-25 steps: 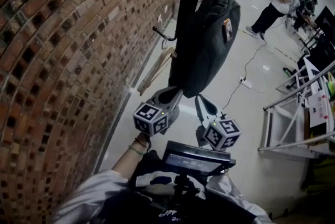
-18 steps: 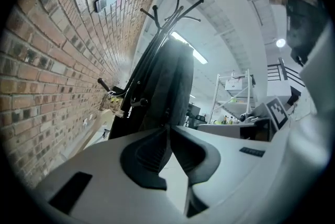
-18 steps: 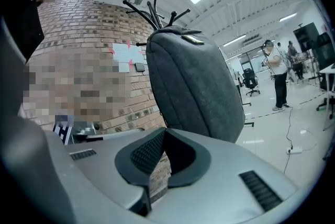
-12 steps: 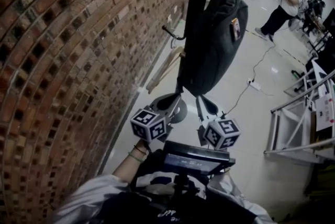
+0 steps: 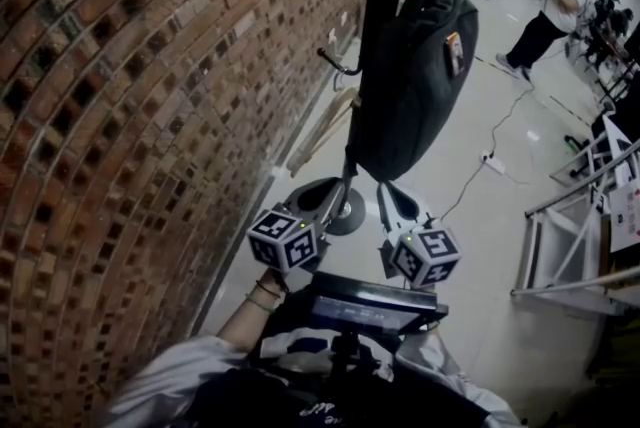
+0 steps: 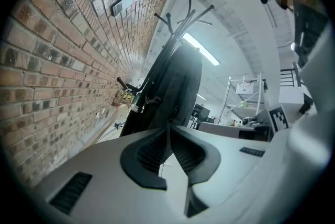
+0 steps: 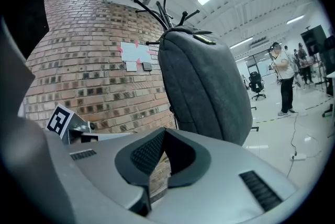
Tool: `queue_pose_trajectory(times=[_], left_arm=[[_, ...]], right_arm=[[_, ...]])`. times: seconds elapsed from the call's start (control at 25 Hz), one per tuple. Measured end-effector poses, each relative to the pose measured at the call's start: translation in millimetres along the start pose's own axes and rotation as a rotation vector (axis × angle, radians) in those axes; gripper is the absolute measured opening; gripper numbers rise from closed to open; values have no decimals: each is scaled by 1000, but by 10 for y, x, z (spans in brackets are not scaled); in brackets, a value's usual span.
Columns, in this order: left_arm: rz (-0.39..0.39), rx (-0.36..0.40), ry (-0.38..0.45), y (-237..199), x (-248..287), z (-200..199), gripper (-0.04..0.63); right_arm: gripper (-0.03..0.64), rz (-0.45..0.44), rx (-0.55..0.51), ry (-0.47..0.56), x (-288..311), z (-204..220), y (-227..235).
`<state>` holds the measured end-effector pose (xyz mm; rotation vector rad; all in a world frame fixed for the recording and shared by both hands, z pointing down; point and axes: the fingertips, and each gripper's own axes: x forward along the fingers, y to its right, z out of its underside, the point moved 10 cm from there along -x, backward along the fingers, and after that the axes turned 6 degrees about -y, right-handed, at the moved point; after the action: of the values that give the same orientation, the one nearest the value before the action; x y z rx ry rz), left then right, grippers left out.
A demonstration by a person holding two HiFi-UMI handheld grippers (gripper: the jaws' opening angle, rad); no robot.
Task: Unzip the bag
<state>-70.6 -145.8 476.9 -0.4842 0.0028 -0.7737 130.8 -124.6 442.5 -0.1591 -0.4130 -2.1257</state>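
The bag (image 5: 415,76) is dark grey and hangs from the top of a black coat rack (image 5: 375,6), well above the floor (image 5: 470,216). It hangs upright, with its bottom end just over my two grippers. On its side I see a small orange tag (image 5: 455,51). I cannot make out the zipper in any view.

My left gripper (image 5: 318,201) is under the bag on the wall side and points up at it. In the left gripper view its fingers (image 6: 152,152) are pressed together at the tips and hold nothing. My right gripper (image 5: 392,198) is just beside the left one, also under the bag and apart from it. Its fingers (image 7: 146,152) are closed on each other too, with nothing between them.

A brick wall (image 5: 150,116) stands near the rack on the left. A cable (image 5: 480,161) lies on the floor behind the bag. Far away a person (image 5: 550,11) stands in the room.
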Motion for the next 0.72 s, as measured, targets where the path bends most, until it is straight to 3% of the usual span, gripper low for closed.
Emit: queue_pose_trajectory(times=[0.72], left_arm=[[7,-17,4,19,37,36,13]], right_arm=[[-11,10,5,13,-48,35,25]])
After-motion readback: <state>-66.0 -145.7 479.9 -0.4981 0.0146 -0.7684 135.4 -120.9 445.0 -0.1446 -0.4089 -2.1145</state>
